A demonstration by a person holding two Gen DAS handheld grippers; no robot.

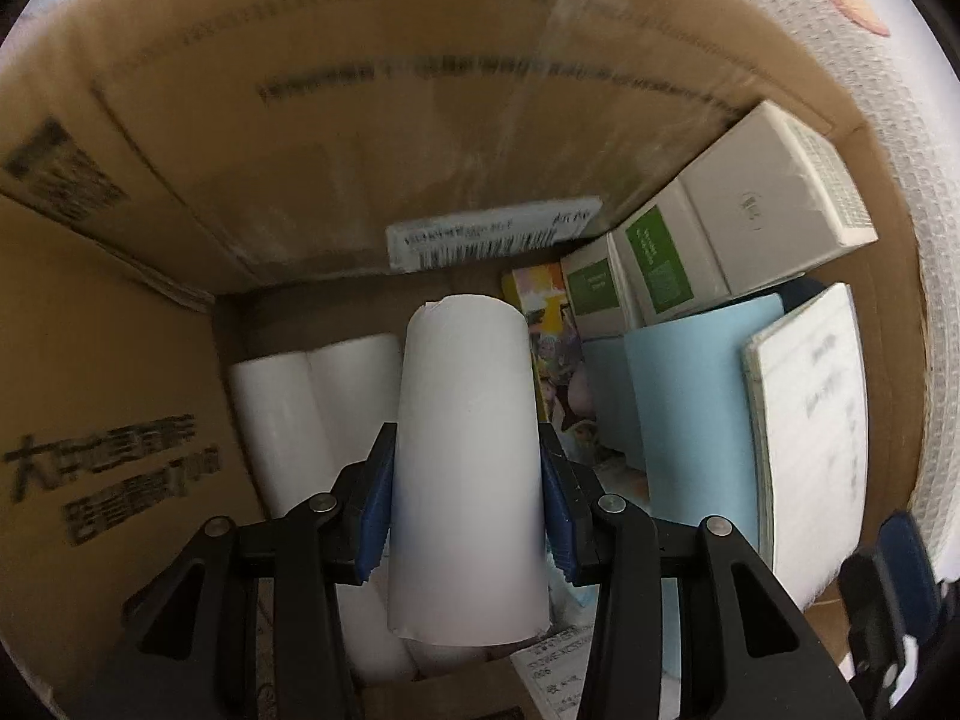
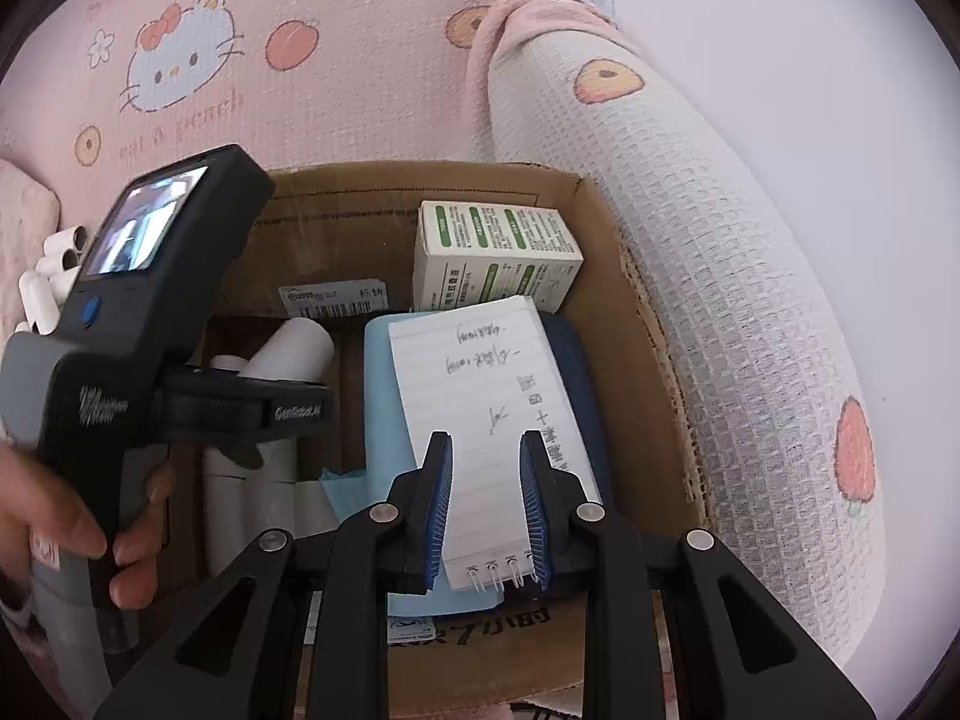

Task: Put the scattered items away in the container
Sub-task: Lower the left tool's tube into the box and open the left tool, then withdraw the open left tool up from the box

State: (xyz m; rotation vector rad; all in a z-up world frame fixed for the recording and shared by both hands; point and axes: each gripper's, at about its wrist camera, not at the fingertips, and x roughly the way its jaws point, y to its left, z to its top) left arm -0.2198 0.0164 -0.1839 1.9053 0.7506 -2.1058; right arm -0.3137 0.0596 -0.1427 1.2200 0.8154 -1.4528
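I see dim, shadowed cardboard box (image 1: pixel 180 276) walls ahead of my left tongs, their print smeared by blur; right view is brighter, evenly daylit, fisheye-bent toward black corners.

Pink cartoon-cat sofa cover (image 2: pixel 252 60) — white waffle-weave armrest (image 2: pixel 708 252) alongside, daylit.

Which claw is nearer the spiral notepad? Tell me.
Right. The right claw sits over the spiral notepad, pads either side; the left claw grips a white roll beside it.
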